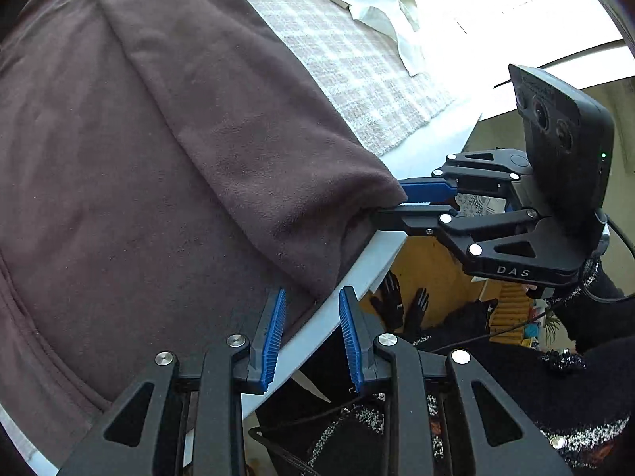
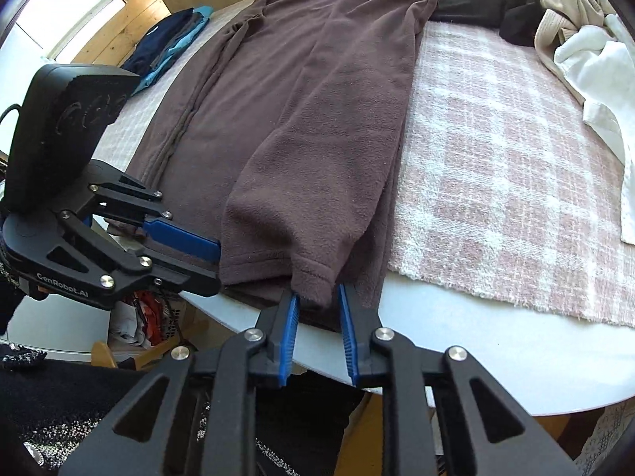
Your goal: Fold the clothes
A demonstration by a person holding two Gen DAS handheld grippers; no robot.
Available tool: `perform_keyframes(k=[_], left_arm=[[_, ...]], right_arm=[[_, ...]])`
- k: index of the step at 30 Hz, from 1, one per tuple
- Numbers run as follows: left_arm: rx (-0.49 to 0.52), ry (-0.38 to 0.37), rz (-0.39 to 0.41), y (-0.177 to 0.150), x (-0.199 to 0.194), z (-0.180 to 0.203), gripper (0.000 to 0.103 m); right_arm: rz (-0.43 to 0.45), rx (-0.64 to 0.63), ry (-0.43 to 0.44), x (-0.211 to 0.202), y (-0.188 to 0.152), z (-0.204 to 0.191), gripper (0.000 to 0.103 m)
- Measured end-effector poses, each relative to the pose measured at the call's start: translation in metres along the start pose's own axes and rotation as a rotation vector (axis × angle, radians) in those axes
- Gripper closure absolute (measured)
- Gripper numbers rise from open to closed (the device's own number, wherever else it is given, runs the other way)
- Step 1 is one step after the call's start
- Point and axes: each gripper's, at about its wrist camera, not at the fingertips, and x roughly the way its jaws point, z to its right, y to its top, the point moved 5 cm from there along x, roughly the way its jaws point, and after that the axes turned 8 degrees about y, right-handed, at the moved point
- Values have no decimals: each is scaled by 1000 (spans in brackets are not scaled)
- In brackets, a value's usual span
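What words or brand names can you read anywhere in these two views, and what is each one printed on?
"DAS": on the black body of the right gripper, seen in the left wrist view.
"GenRobot.AI": on the black body of the left gripper, seen in the right wrist view.
Embossed marking on the camera module above the right gripper: too blurred to read.
No lettering shows on the brown fleece.

Brown fleece garment [image 2: 317, 127], plain, no pattern. Blanket [image 2: 496, 182] to its right: pink-and-white check, woven. Table [image 2: 476, 349]: pale grey-white. White garment [image 2: 595, 75] and beige garment [image 2: 563, 4], far right. Black clothing [image 2: 488, 4], far centre. Navy and light-blue clothes [image 2: 170, 43], far left. 2 grippers, left gripper [image 1: 311, 337] and right gripper [image 2: 315, 333]: black frames, blue ribbed pads [image 2: 287, 337].
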Motion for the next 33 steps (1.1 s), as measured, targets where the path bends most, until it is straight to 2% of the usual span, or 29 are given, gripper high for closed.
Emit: perform_keyframes(k=[2,4,7,8,11,14,15,16,18,20,22,24,25,27,29,33], left_arm=[[5,12,2,1,4,3,79],[26,39,14,1,-2,4,86],[62,116,24,-6,-17,-1,86],[62,123,28,-8,-22,-2,86],[87,114,73,-1,-39,7,86],[142,124,132,24,-47,18,86],[149,136,144,35,-45,19,86],[151,142,148,50,-37,20,86],[162,115,127,65,-22,18,86],[207,108,64,60,1,26,86],[266,150,11,44,12,28,86],[313,179,-27,28,15,29,86],[312,175,-24,25,10,30,86],[296,168,10,26,-4,30,86],[275,159,59,37,-12,32,86],[256,185,57,46,3,24,85]], right_arm=[[2,9,25,-3,-1,-5,89],[-7,12,11,-7,-4,-2,89],[-76,-16,-91,-7,-16,4,89],[-82,-17,-90,-10,-18,4,89],[19,13,12,-36,-8,-4,89],[116,1,16,-44,21,-7,89],[124,-2,20,-40,29,-7,93],[103,2,35,-29,33,-6,96],[62,10,66,-8,41,-3,96],[-24,-16,24,14,33,1,96],[-100,-64,-27,20,13,3,96],[-89,-75,-21,5,5,-1,96],[-56,-62,-12,-4,8,-1,96],[16,-42,4,-15,16,-2,96],[38,-23,11,-9,21,0,96],[-84,-41,-18,19,9,12,98]])
